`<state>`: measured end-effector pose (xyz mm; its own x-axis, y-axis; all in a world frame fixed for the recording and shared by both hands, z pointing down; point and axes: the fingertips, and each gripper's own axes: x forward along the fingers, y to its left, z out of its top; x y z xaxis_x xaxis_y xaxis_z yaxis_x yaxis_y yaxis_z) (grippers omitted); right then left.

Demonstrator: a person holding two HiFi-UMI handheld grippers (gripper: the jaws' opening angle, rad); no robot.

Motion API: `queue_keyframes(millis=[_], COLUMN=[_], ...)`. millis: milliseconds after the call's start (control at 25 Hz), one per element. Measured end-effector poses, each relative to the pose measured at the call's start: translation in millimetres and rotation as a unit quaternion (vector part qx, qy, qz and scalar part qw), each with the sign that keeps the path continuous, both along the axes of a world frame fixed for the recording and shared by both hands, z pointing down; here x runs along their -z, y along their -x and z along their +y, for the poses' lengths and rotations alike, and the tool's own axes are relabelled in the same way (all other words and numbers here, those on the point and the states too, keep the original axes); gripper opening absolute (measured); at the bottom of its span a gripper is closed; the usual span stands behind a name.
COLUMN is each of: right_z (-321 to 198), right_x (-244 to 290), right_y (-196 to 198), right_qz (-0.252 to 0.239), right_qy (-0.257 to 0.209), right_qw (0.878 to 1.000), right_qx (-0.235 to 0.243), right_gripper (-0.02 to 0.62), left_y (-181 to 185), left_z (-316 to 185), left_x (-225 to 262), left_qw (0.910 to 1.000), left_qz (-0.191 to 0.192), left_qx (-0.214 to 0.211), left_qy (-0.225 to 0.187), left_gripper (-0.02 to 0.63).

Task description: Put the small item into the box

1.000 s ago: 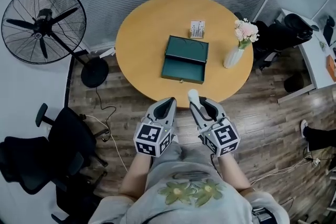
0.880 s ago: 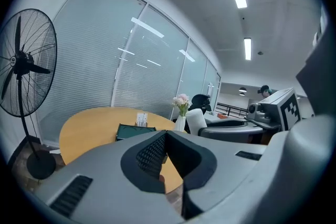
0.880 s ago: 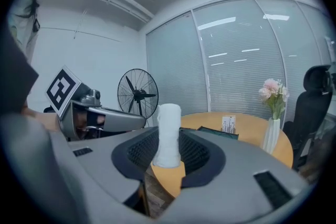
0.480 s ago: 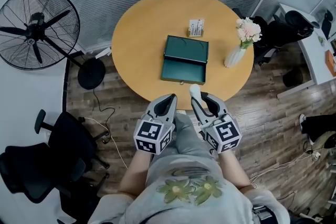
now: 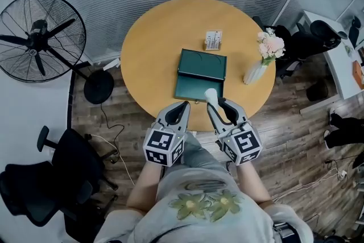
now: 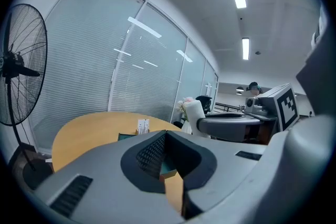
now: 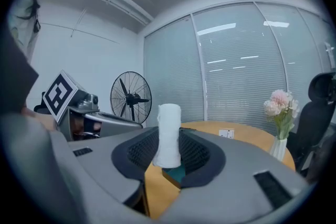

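Observation:
A dark green box [image 5: 202, 65] lies in the middle of the round wooden table [image 5: 153, 42], its open tray [image 5: 192, 89] facing me. My right gripper [image 5: 215, 101] is shut on a small white roll [image 5: 211, 94], which stands upright between the pads [image 7: 195, 153] and hangs over the box's near edge. The same roll [image 7: 169, 134] fills the middle of the right gripper view. My left gripper [image 5: 182, 107] hovers at the table's near rim, left of the roll, jaws together and nothing in them. A sliver of the box [image 6: 169, 169] shows through the notch of the left gripper [image 6: 167, 137].
Behind the box stands a small card holder [image 5: 213, 40]. A vase of pink flowers [image 5: 259, 63] stands at the table's right edge. A floor fan [image 5: 38, 37] stands far left, black office chairs [image 5: 40, 190] at lower left and upper right, and cables lie on the wood floor.
Both grippers have moved forward from in front of the table to over its near edge. The white roll, still gripped, now hangs at the box's front.

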<state>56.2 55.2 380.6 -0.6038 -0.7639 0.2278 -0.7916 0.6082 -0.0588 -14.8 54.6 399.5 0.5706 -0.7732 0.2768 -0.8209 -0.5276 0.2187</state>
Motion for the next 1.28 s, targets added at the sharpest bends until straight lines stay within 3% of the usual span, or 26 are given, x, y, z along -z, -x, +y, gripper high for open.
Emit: queue_keyframes(millis=[600, 1280], right_z=[-98, -147], right_x=[17, -4], right_y=[4, 7], right_qz=[0.002, 0.017], right_qy=[-0.02, 0.001], right_qw=[1.0, 1.0], right_qx=[-0.01, -0.008], right_gripper=[0.127, 0.127], left_y=[20, 14], left_z=[-92, -143], left_x=[5, -12], left_qw=[0.9999, 0.9997], left_qz=[-0.011, -0.013], left_qx=[0.002, -0.012], left_qy=[0.0, 0.017], left_gripper=[0.0, 0.002])
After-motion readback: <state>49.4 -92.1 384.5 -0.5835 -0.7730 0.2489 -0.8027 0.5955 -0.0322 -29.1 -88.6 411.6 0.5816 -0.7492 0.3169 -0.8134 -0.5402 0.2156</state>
